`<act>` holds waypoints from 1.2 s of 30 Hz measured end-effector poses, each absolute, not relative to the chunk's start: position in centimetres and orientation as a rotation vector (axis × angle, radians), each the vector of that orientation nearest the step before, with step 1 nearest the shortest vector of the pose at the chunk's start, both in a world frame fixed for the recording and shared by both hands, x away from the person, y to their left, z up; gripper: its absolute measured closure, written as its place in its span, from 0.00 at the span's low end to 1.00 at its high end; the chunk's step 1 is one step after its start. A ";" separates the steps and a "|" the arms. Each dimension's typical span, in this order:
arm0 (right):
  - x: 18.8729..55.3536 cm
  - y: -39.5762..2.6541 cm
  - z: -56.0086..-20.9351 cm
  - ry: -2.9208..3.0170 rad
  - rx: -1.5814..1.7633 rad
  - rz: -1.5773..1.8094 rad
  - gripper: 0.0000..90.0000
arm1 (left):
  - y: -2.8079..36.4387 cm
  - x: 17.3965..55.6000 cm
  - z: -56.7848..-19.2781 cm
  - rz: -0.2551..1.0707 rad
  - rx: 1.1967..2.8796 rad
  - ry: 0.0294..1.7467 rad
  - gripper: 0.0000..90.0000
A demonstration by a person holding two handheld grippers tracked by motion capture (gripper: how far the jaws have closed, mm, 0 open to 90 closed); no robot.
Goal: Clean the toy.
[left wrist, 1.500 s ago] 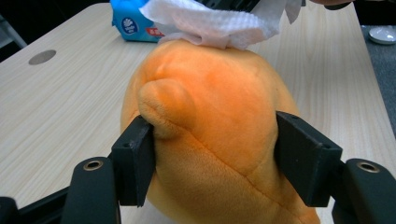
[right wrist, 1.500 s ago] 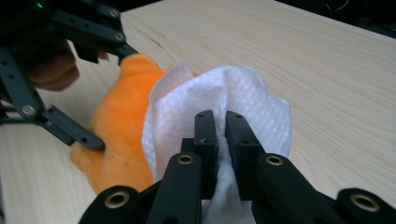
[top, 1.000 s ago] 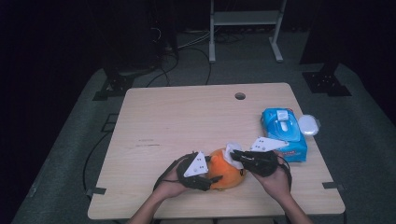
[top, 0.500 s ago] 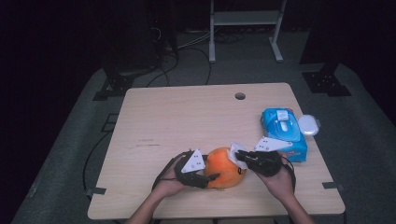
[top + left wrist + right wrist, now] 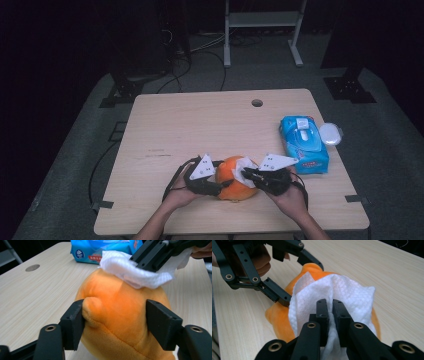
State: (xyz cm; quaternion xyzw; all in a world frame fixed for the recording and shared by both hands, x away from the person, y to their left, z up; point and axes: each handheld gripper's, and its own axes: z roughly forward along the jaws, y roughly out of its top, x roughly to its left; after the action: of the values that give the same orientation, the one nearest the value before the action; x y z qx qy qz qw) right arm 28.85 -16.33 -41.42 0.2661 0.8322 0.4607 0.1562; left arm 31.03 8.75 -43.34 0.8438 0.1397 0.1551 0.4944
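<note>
An orange plush toy (image 5: pixel 232 179) sits near the table's front edge. My left gripper (image 5: pixel 115 322) is shut on the orange plush toy (image 5: pixel 117 315), its jaws pressing into both sides. A white wet wipe (image 5: pixel 337 297) lies over the top of the orange plush toy (image 5: pixel 274 315). My right gripper (image 5: pixel 330 305) is shut on the wipe, pinching a fold of it and holding it against the toy. In the left gripper view the white wet wipe (image 5: pixel 130 270) shows on the toy's crown. In the high view my left gripper (image 5: pixel 217 187) and right gripper (image 5: pixel 247 175) meet at the toy.
A blue pack of wet wipes (image 5: pixel 303 142) lies on the right side of the table (image 5: pixel 200 125), with a white round lid (image 5: pixel 330 133) beside it. A cable hole (image 5: pixel 257 103) is near the far edge. A metal stand (image 5: pixel 260 20) is on the floor beyond.
The right gripper with the wipe has shifted slightly across the top of the toy. The left gripper keeps its hold and has not moved.
</note>
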 end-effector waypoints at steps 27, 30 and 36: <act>28.7 -16.1 -41.9 2.386 0.736 1.231 0.93 | 10.5 32.0 -42.6 0.402 1.989 0.439 0.31; 29.4 -16.7 -41.8 2.362 0.792 1.248 0.93 | 10.5 31.7 -42.3 0.415 1.964 0.407 0.38; 28.5 -16.4 -41.3 2.366 0.770 1.299 0.93 | 9.6 31.7 -43.7 0.474 2.037 0.410 0.46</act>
State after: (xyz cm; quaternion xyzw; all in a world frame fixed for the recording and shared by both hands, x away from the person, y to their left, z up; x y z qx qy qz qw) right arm 28.53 -16.35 -41.29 0.2705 0.8312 0.4563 0.1664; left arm 31.71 9.62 -43.73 0.8364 0.1682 0.1946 0.4840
